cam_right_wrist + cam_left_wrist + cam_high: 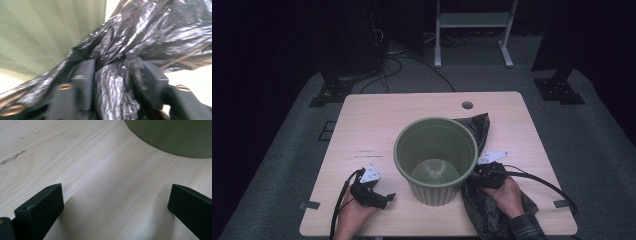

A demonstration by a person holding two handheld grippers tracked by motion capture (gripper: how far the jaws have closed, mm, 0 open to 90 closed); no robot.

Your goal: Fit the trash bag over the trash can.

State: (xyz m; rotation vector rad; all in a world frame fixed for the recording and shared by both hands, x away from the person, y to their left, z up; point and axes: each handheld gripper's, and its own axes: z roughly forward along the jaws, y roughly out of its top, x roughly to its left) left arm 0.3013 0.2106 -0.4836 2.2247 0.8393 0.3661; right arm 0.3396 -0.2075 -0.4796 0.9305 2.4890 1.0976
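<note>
An olive green ribbed bin (pixel 434 192) stands upright and empty in the middle of the wooden table (pixel 372 125). A crumpled black plastic bag (pixel 479 210) lies against the bin's right side and runs from behind it to the table's front edge. My right gripper (pixel 474 175) is low beside the bin. In the right gripper view its jaws (pixel 112 75) pinch a bunched fold of the bag (pixel 150 32), with the bin wall (pixel 45 32) just to the left. My left gripper (pixel 387 199) rests open on the table left of the bin, with bare wood between its jaws (pixel 115 205) and the bin (pixel 172 135) ahead.
A round cable hole (pixel 467 105) sits near the table's far edge. Dark scuff marks (pixel 367 152) cross the wood left of the bin. A white frame stand (pixel 472 30) and cables lie on the grey floor behind the table.
</note>
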